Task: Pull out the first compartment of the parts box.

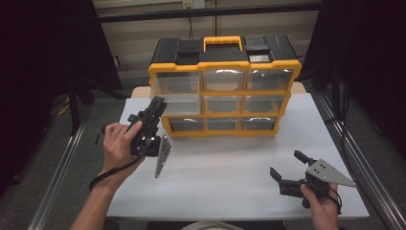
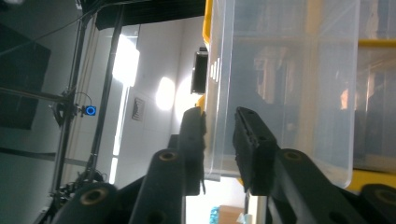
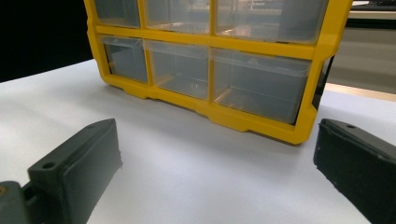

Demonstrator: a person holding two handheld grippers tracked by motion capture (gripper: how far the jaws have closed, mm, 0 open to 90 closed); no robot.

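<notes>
— Drawers, lots of them! What is that big box, seen from up high?

— It's a yellow and black organizer (image 1: 287, 72) at the back of the white table (image 1: 230, 163). One clear drawer (image 1: 174, 103), in the middle row on the left, sticks out a bit. The left gripper (image 1: 157, 104) is right at its corner, I think to move it.

— And the other one?

— The right gripper (image 1: 286, 164) sits low near the front edge, well apart from the box. There is lots of bare table between them.

— What does the left gripper view show?

— The left gripper (image 2: 217, 119) has the drawer's (image 2: 280, 93) thin wall between its jaws. They stand a little apart and don't seem to squeeze it. The yellow frame is close beside.

— And the right gripper view?

— The right gripper (image 3: 217, 126) has its jaws wide apart with nothing in them. It looks over the table (image 3: 187, 177) at the organizer (image 3: 261, 46). It has room to go forward.
</notes>
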